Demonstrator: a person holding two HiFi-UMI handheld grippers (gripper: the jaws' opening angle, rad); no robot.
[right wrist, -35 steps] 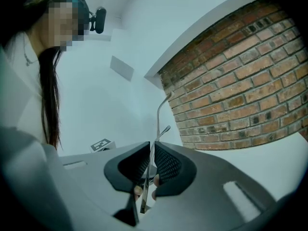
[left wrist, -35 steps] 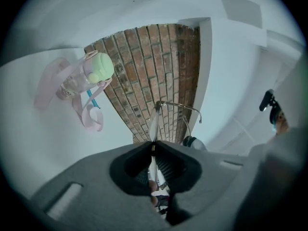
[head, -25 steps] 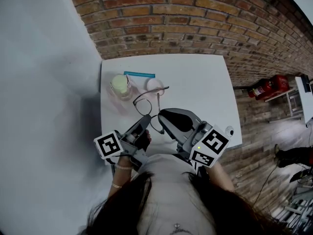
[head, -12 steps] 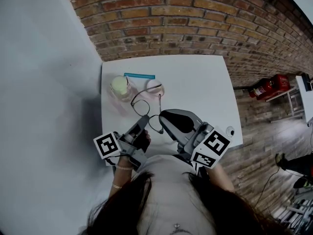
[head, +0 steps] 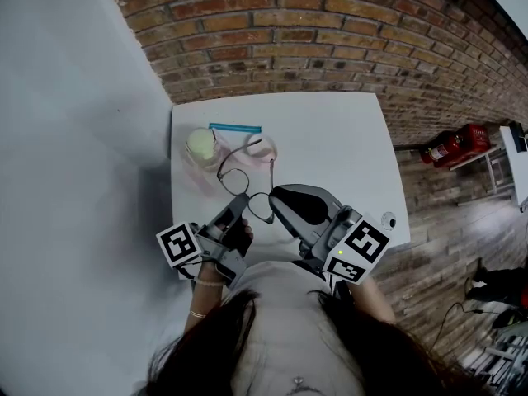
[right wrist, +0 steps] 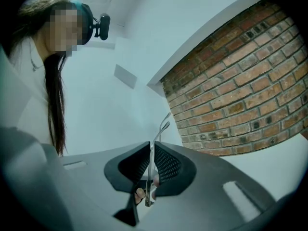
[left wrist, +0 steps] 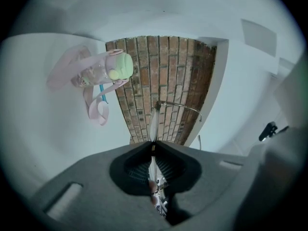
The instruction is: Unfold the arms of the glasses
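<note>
One small clear bottle (head: pixel 202 145) with a pale green cap is seen on the white worktop (head: pixel 330 139), ringed by a pink strap (head: pixel 262 147); its contents cannot be made out. One blue stick (head: pixel 235 127) is laid just beyond it, toward 1 o'clock. One pair of glasses (head: pixel 237 180) is held over the near part of the worktop, at 5 o'clock from the bottle, with one thin arm raised toward the strap. Two grippers are counted, and both are closed on the glasses. The left gripper (head: pixel 246 199) is brought in from 7 o'clock, and in its own view its jaws are pressed onto the thin edge of the frame (left wrist: pixel 153 129). The right gripper (head: pixel 271 196) is brought in from 4 o'clock, its jaws pinching a slim metal part of the glasses (right wrist: pixel 153 150), two thin tips being seen above them. Both jaw tips are angled toward each other, while the marker cubes are kept close to the person's body.
</note>
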